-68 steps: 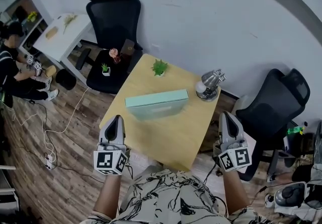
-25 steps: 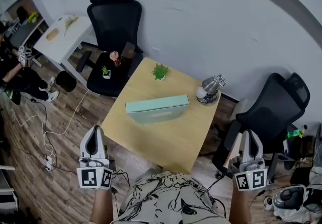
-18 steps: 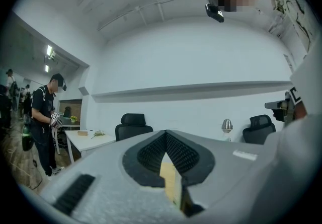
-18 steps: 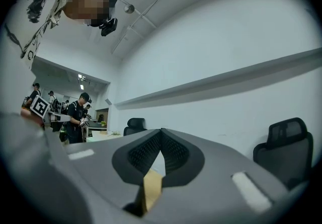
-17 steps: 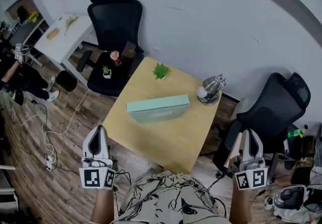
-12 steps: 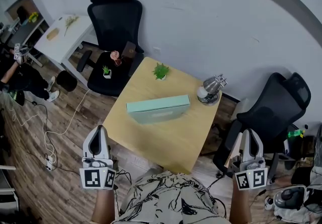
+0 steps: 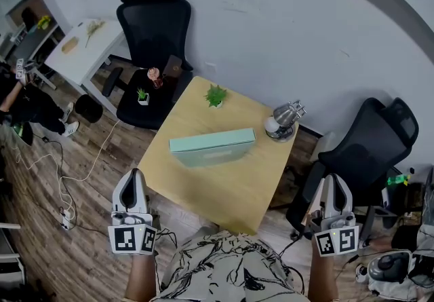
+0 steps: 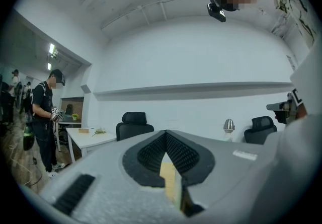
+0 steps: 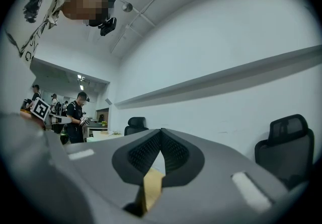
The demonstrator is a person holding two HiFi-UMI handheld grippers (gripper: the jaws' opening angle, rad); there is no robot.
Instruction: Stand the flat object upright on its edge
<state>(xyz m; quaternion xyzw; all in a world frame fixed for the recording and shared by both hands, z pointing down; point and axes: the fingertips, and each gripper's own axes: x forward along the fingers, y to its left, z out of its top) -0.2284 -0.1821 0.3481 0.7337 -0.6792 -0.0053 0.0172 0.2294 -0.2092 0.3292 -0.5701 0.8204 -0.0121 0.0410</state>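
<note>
The flat mint-green box (image 7: 211,142) stands upright on its long edge in the middle of the small wooden table (image 7: 230,189). Both grippers hang low, off the table and well apart from the box. My left gripper (image 7: 133,176) is outside the table's front left corner, jaws shut with nothing in them. My right gripper (image 7: 332,180) is past the table's right corner, also shut and empty. In the left gripper view the left gripper (image 8: 165,134) points over the table towards the far wall. In the right gripper view the right gripper (image 9: 161,131) does the same.
A small green plant (image 7: 215,96) and a metal desk lamp (image 7: 281,119) stand along the table's far edge. A black office chair (image 7: 152,29) stands behind the table, another black chair (image 7: 369,144) at its right. A white desk (image 7: 78,46) and a person (image 7: 20,100) are at far left.
Since the earliest frame both grippers have drawn back from the table's front edge and spread wider apart. Over the last second they have barely moved. The box has stayed upright.
</note>
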